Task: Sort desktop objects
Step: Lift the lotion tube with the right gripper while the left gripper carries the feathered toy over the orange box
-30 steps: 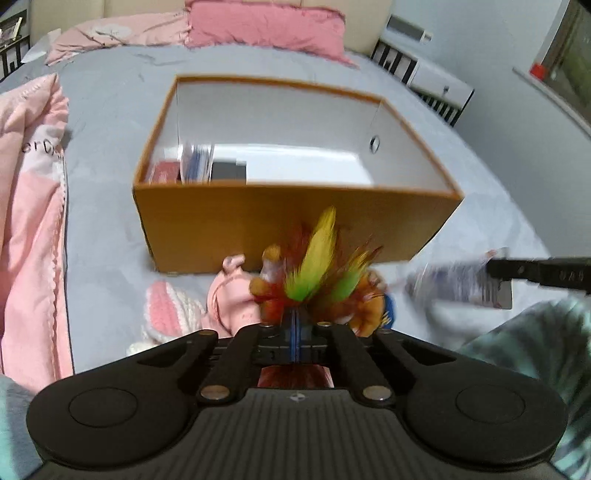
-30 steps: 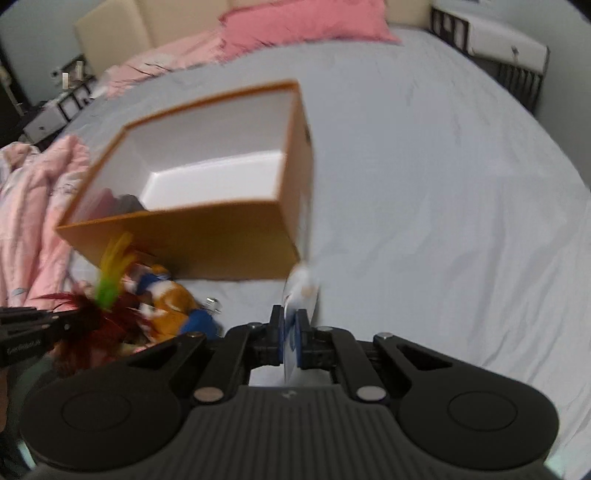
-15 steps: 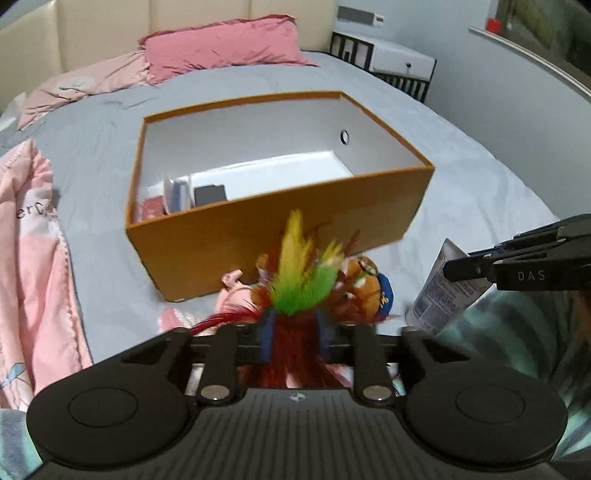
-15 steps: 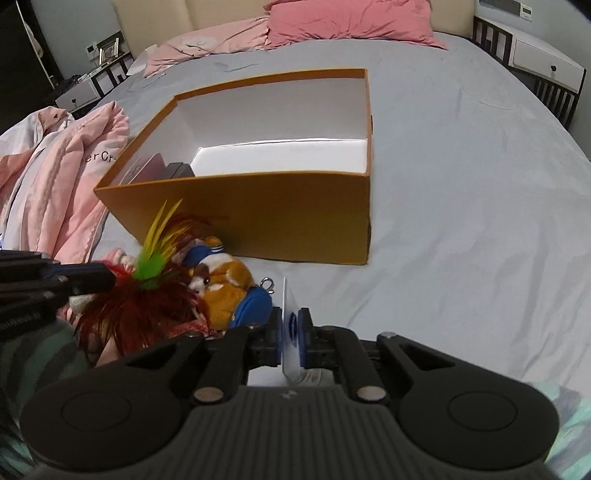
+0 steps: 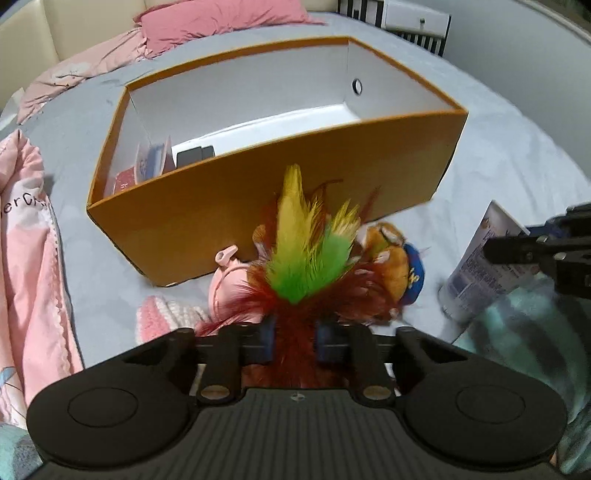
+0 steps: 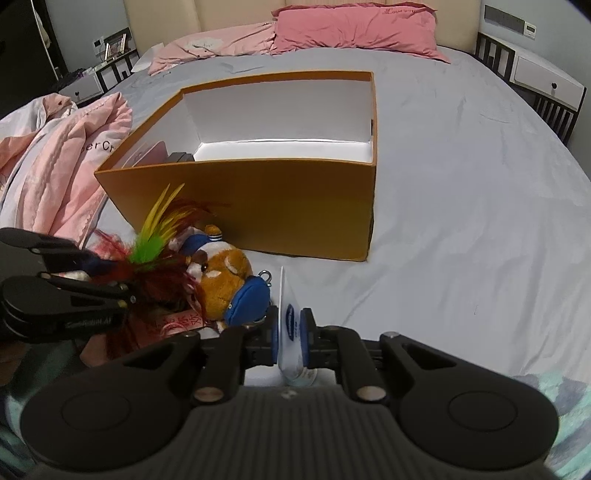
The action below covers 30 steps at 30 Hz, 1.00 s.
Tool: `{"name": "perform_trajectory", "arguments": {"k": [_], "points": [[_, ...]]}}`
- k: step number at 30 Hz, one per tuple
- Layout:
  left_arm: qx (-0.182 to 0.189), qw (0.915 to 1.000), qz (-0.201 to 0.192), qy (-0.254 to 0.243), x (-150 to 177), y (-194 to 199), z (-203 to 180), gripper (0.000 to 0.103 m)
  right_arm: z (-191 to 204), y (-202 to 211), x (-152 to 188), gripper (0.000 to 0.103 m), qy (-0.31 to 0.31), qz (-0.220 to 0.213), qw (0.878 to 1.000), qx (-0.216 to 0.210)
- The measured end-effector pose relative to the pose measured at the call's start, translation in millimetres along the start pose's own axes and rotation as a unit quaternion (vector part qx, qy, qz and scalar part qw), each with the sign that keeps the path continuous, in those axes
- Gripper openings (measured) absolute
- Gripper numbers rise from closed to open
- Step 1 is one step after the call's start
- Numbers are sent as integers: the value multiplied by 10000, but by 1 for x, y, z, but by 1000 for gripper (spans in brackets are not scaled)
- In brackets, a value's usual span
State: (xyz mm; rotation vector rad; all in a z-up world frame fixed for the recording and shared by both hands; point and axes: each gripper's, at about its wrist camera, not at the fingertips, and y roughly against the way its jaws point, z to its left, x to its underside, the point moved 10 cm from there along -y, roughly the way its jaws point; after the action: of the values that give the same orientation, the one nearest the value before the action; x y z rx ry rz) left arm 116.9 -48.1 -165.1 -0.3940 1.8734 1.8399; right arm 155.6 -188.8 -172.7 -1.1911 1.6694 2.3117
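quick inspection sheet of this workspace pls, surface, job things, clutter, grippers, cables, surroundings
surface: grey bedsheet
job things: orange box open, a few flat items at its left end; feather toy and tube held in the grippers; hamster plush and pink plush lying before the box
clutter: pink quilt left of the box
grippers: left gripper shut on feather toy; right gripper shut on tube
cables: nothing seen
surroundings: pink pillow, headboard, nightstands
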Motion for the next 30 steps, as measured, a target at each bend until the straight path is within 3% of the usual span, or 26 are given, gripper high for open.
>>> {"name": "perform_trajectory", "arguments": {"k": [7,13,16,19,21,23,25,30], "points": [[373,9969,-281,639,-6,16,13,1,-1,12,-10,10,-37,-237,9997,-99],[662,9905,-644,1023,-20,46,24,0,5,32,-38,10,-99,-602,9975,-359],[716,9897,-772,973,-28,58,25,0,11,40,-51,10,-113,-756,9958,-505],[728,9931,-665,631,-30,55,19,1,16,43,-60,10,-70,-848,9951,-512],[557,9961,-585,345,-25,49,12,10,19,42,-61,10,-61,-831,9951,-533],[283,9979,-571,81,-20,42,8,46,21,39,-59,10,-69,-767,9955,-555],[69,9977,-661,-155,-18,35,3,63,23,34,-55,10,-81,-685,9960,-571],[-81,9975,-495,-491,-11,17,-8,63,23,25,-51,10,-135,-578,9964,-600]]}}
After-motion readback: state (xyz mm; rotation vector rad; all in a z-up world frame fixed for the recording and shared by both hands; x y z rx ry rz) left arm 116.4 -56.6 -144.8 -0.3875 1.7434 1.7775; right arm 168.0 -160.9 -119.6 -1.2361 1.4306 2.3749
